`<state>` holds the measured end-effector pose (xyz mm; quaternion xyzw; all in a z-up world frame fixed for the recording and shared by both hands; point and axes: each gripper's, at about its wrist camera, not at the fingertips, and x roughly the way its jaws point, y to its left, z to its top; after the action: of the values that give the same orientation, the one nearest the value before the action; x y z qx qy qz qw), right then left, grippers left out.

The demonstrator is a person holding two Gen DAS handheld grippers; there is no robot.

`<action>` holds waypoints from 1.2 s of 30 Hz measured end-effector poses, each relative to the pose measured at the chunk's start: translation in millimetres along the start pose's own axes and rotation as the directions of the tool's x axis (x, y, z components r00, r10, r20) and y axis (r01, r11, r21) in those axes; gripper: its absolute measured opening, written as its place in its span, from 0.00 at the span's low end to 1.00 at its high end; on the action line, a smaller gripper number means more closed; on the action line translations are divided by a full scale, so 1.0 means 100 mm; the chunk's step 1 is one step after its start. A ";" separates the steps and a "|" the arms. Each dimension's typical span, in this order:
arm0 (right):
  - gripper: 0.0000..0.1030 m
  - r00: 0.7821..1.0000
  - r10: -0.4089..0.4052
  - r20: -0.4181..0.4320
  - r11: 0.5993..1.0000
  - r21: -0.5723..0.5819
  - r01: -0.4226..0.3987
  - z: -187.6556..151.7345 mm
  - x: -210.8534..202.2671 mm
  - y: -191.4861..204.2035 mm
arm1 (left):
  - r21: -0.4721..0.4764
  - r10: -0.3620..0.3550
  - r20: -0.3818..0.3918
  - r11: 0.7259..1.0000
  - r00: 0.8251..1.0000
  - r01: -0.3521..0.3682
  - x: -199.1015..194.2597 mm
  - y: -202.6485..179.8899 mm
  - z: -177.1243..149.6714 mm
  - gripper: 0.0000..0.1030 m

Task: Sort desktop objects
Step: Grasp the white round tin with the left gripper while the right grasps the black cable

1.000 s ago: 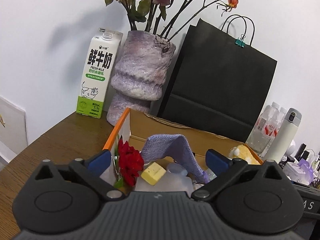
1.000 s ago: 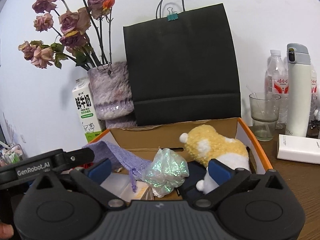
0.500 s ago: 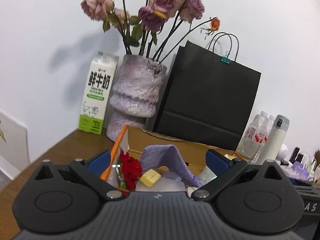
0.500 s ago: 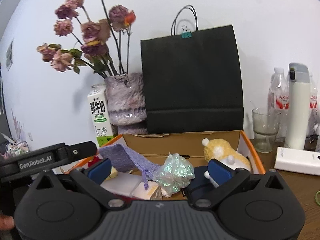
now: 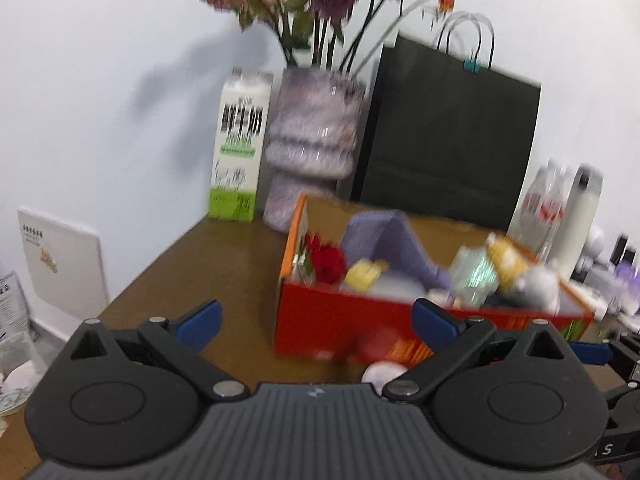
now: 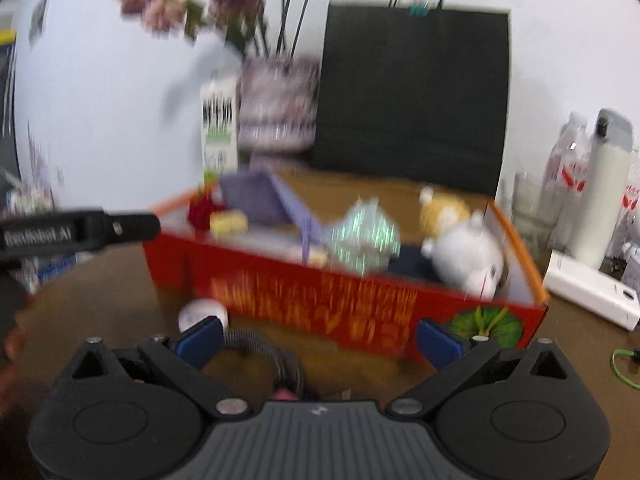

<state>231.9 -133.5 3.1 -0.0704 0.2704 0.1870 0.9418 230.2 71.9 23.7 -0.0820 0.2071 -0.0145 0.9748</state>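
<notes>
The loose stuff left on the desk is what you should care about here: a small white round thing [image 6: 203, 313] sitting on the wood just in front of the red box [image 6: 320, 300], near its left front corner, plus a dark coiled, springy-looking loop [image 6: 276, 356] right beside it, nearer to you. Both frames are smeared, so I can't tell what either one really is. The white piece has no long axis to worry about. The coil arcs from beside the white piece down toward the gripper body.

Your right gripper [image 6: 318, 338] looks like the closer one: the white piece is touching or just behind its left blue pad [image 6: 200, 340] in the picture, and the coil lies between the pads. From the left gripper [image 5: 316, 320], the same white thing [image 5: 383, 372] peeks out low and right of centre, by the right pad.

Both grippers are spread wide with nothing in them.

The box already holds a red rose [image 5: 326, 262], a purple cloth [image 5: 384, 236], a yellow block [image 5: 366, 274], a shiny crinkly bag [image 6: 366, 236] and a plush toy [image 6: 468, 248]. My guess is the next grab goes down and slightly left with the right one.
</notes>
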 end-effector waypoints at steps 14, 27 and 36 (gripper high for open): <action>0.48 0.994 0.055 -0.098 0.998 0.021 -0.053 -0.09 0.20 -0.02 | 0.022 0.035 -0.171 0.999 0.985 -0.032 0.23 0.04 -0.18 1.00; 0.39 0.996 -0.008 -0.094 0.998 0.064 0.014 -0.08 0.18 -0.30 | 0.023 0.038 -0.238 0.999 0.970 -0.034 0.37 -0.18 -0.21 1.00; 0.40 0.993 -0.067 -0.094 0.992 0.096 0.076 -0.14 0.14 -0.54 | 0.079 0.078 -0.255 0.995 0.964 -0.059 0.59 -0.54 -0.22 1.00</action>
<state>257.1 -182.5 -14.2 -0.0414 0.3191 0.1360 0.9370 275.5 11.3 -11.1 -0.0375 0.3343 0.0013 0.9417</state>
